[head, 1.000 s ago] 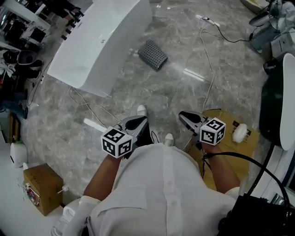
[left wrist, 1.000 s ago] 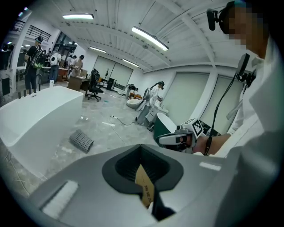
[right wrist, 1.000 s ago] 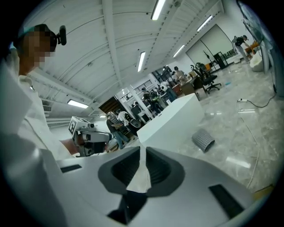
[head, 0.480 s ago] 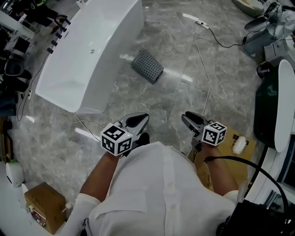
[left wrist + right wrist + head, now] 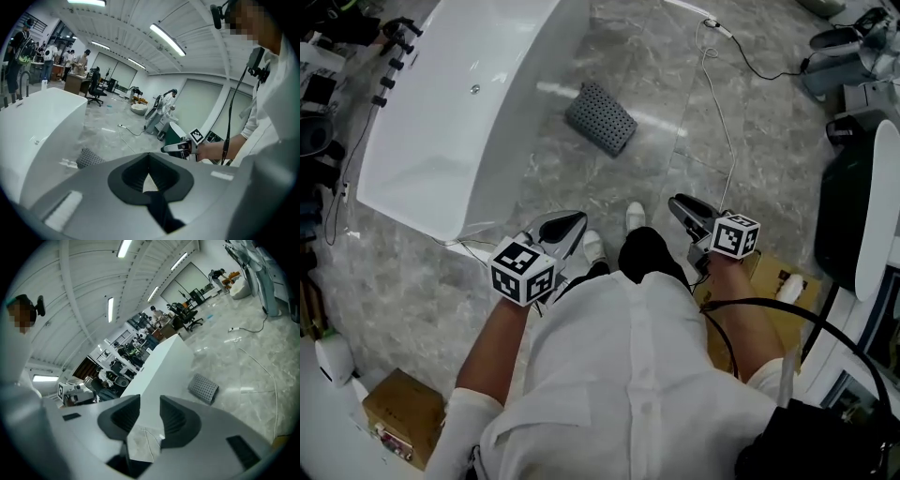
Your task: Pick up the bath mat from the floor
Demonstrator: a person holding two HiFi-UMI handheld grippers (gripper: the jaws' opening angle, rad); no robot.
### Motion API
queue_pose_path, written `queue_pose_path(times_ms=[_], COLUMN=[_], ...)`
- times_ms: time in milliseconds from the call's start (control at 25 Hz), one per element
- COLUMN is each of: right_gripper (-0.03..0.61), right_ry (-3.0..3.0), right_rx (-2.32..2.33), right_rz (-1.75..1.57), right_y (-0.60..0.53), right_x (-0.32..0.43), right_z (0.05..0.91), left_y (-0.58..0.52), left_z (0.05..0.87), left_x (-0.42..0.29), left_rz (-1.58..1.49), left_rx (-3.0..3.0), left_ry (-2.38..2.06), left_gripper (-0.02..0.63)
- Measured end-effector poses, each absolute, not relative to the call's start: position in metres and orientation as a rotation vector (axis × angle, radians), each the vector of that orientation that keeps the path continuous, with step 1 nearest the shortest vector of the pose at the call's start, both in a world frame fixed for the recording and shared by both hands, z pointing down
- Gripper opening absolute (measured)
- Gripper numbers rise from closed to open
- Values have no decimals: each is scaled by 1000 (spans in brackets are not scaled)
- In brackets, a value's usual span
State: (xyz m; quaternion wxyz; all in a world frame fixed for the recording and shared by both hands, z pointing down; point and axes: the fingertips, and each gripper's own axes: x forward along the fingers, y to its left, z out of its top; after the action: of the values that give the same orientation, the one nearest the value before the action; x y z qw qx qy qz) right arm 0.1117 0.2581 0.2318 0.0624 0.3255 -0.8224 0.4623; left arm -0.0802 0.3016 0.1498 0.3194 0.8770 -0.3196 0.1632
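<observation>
The bath mat (image 5: 600, 117) is a grey, dotted rectangle. It lies flat on the marble floor beside the white bathtub (image 5: 441, 122). My left gripper (image 5: 565, 225) is held at waist height, well short of the mat, and in the left gripper view (image 5: 148, 157) its jaws meet at the tips. My right gripper (image 5: 682, 206) is also short of the mat. In the right gripper view (image 5: 150, 401) floor shows through the gap between its jaws, which hold nothing. Both gripper views show the mat ahead on the floor (image 5: 89, 158) (image 5: 204, 387).
A white cable (image 5: 722, 112) runs over the floor to the right of the mat. A cardboard sheet (image 5: 783, 281) and a dark green and white machine (image 5: 858, 197) are at the right. A cardboard box (image 5: 398, 422) stands at lower left. My shoes (image 5: 635, 216) show below the grippers.
I have stepped forward, so the tub and mat sit nearer and more to the left in view. Both grippers stay in front of my body. The mat has not moved.
</observation>
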Motion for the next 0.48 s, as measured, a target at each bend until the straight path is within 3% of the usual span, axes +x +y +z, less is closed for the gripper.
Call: queue_pose_path(times_ms=[480], right_gripper=[117], right_ry=[-2274], right_rx=[892], right_rz=[1731], right_y=[73], right_x=[116], right_z=[424], left_y=[147], left_z=[238], left_x=[-76], left_rz=[612], left_rx=[2089], left_ry=[-906], left_gripper=[6])
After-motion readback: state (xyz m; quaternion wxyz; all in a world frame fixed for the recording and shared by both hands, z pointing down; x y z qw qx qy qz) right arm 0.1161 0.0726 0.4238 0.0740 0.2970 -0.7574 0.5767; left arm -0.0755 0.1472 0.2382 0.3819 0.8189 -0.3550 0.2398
